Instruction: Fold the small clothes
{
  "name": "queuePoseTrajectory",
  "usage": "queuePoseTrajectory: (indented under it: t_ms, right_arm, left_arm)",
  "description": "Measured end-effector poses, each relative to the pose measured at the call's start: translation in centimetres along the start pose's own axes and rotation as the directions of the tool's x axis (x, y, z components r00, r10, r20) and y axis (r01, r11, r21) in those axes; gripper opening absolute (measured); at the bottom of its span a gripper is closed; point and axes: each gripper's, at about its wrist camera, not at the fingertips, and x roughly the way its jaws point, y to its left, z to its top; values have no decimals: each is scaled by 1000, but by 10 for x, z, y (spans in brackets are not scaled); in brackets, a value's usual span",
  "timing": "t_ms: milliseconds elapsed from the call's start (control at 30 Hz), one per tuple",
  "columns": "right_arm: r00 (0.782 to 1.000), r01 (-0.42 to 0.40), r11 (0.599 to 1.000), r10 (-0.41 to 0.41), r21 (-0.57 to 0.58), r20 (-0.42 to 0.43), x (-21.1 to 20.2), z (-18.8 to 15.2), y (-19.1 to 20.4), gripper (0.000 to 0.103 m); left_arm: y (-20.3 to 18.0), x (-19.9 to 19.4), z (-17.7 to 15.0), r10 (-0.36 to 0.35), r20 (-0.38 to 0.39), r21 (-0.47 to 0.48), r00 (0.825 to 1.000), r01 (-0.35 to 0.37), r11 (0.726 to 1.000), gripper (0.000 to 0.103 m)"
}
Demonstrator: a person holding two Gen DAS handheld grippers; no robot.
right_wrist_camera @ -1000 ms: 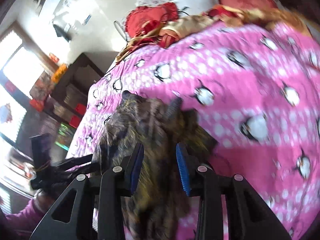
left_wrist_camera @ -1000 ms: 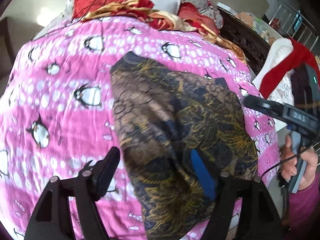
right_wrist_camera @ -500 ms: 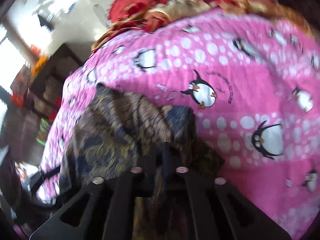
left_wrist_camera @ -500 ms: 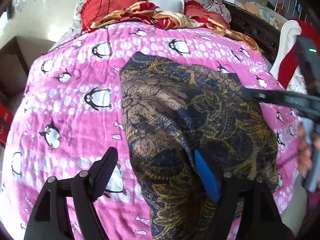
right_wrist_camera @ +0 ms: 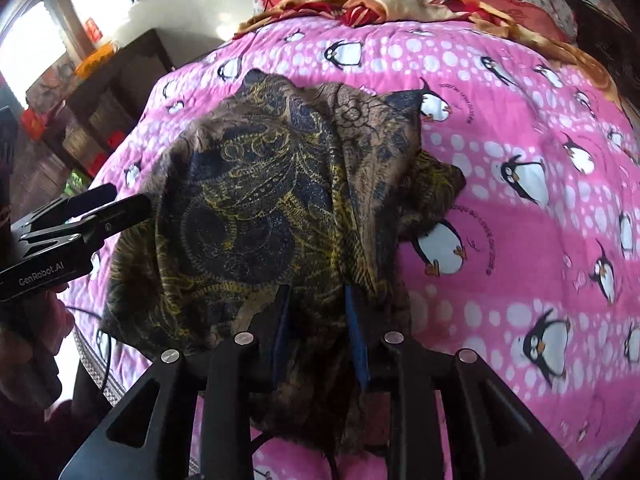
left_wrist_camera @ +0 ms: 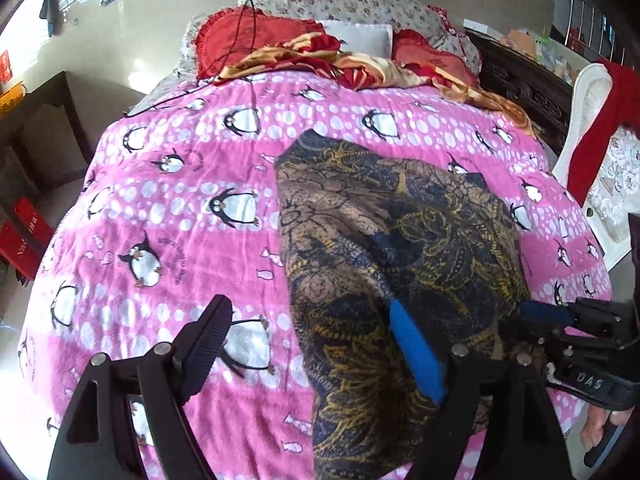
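At the near edge of the pink penguin blanket (left_wrist_camera: pixel 168 208), the right gripper (right_wrist_camera: pixel 316 320) is pinching a bunch of the dark patterned garment (left_wrist_camera: pixel 384 248), which is lying rumpled toward the bed's near right side. The left gripper (left_wrist_camera: pixel 316 344) is hovering spread wide, empty. It should be clamping the near hem, then both carrying it evenly toward the far edge.

Left of the garment (left_wrist_camera: pixel 384 264), the pink blanket (left_wrist_camera: pixel 168 208) lies bare from near edge to far, open for a gripper to pass. At the far end, red pillows (left_wrist_camera: pixel 256 36) and a gold-red cloth (left_wrist_camera: pixel 360 64) block the way. On the right, a white chair (left_wrist_camera: pixel 588 152) stands just beside the bed. Dark shelves (right_wrist_camera: pixel 100 92) flank the left.
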Motion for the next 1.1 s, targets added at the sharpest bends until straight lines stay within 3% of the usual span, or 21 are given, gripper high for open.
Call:
queuePoseTrajectory:
  t_ms: [133, 267, 433, 733, 1100]
  right_arm:
    - [998, 21, 1000, -22, 11, 59, -29, 2, 6, 28]
    - [990, 91, 996, -89, -17, 114, -48, 5, 22, 38]
    - [975, 149, 988, -141, -31, 170, -61, 7, 39, 44]
    - [972, 156, 988, -154, 5, 176, -54, 9, 44, 50]
    - [971, 171, 985, -170, 4, 168, -46, 10, 43, 51]
  left_arm:
    - [3, -15, -2, 5, 32, -12, 999, -4, 1000, 85]
    - [4, -27, -2, 2, 59, -29, 998, 0, 1000, 85]
    - [3, -38, -3, 11, 85, -31, 996, -9, 999, 85]
    - [3, -47, -4, 24, 121, -35, 992, -20, 999, 85]
    - [0, -40, -4, 25, 112, -39, 993, -21, 999, 85]
